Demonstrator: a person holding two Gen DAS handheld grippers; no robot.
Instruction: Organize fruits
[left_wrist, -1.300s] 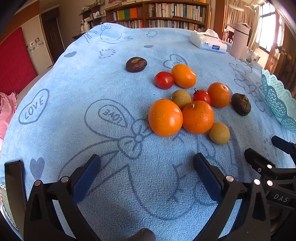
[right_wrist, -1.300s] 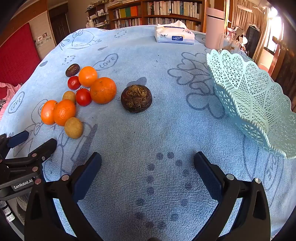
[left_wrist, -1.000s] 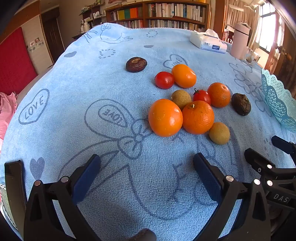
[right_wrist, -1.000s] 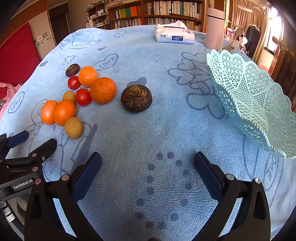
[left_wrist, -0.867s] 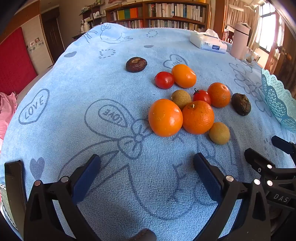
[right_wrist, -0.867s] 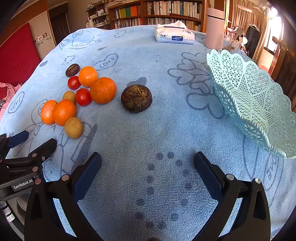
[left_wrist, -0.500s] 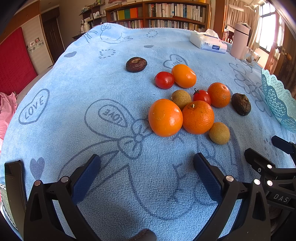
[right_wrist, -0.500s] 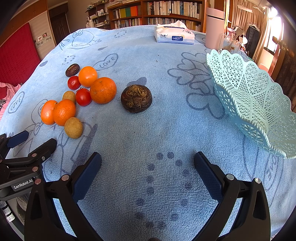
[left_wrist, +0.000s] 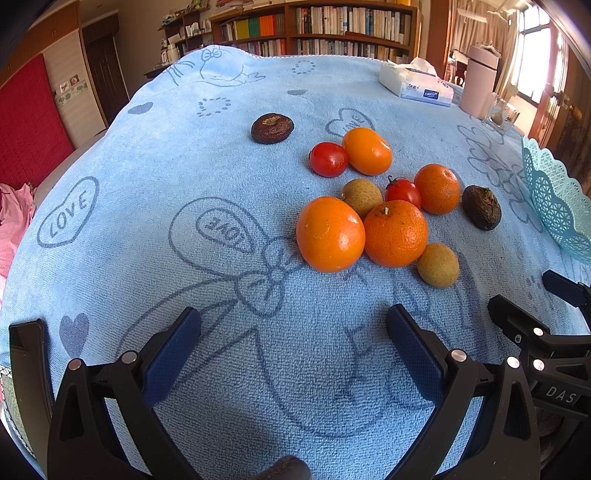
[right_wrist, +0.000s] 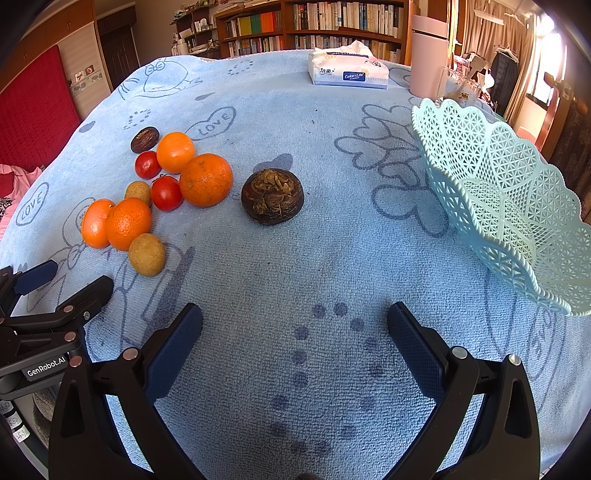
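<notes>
Ten fruits sit on the blue cloth (right_wrist: 332, 258) in front of me, and not one is in the basket. Going from the left, my left claw (left_wrist: 293, 343) is wide open with nothing in it, low over the cloth and near the pile. Just past it two big oranges (left_wrist: 330, 234) touch side by side. A small brown fruit (left_wrist: 438, 264) lies on the near side of them and another (left_wrist: 361, 197) lies behind. Then come two red tomatoes (left_wrist: 328, 159), an orange egg-shaped fruit (left_wrist: 367, 150) touching the far one, and a round orange (left_wrist: 437, 188) touching the near one. A flat dark fruit (left_wrist: 272, 127) lies alone at the far side. A bigger dark fruit (right_wrist: 272, 196) sits by itself to the right of the pile. My right claw (right_wrist: 294, 341) is wide open too, holding nothing, with bare cloth between its fingers. Far right is the light green basket (right_wrist: 495, 192). It has lacy holes and a wavy rim, and I see nothing inside it. At the back I see a tissue pack (right_wrist: 349, 72) and a pink tub (right_wrist: 428, 55).
</notes>
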